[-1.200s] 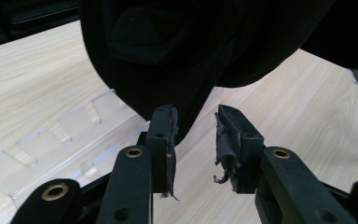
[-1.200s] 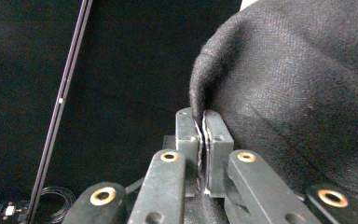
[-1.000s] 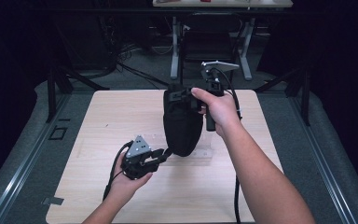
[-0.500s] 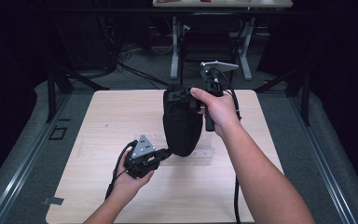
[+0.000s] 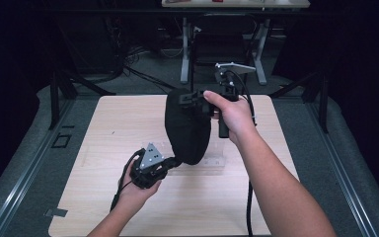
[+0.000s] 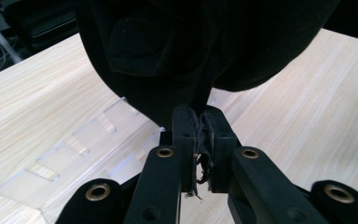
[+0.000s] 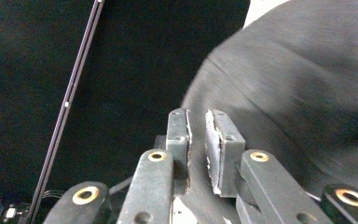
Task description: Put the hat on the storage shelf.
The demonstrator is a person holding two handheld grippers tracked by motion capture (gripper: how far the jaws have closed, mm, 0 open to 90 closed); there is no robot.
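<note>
Left gripper (image 6: 199, 144) is pinching the black bag's (image 5: 187, 128) bottom edge; right gripper (image 7: 196, 140), jaws just opening, is parting at its top, bag hanging upright between

L hand-held gripper (image 5: 170, 163) clamped tight; R hand-held gripper (image 5: 190, 97) jaws just been opening.

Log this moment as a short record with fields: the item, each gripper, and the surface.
item: black fabric bag, hanging upright above the table
left gripper: shut on the bag's lower edge after closing; fabric pinched between its pads
right gripper: at the bag's top; jaws have just been opening, with a narrow gap and fabric lying between them, pads apart
surface: light wooden table
other: clear plastic tray lying on the table under the bag
</note>
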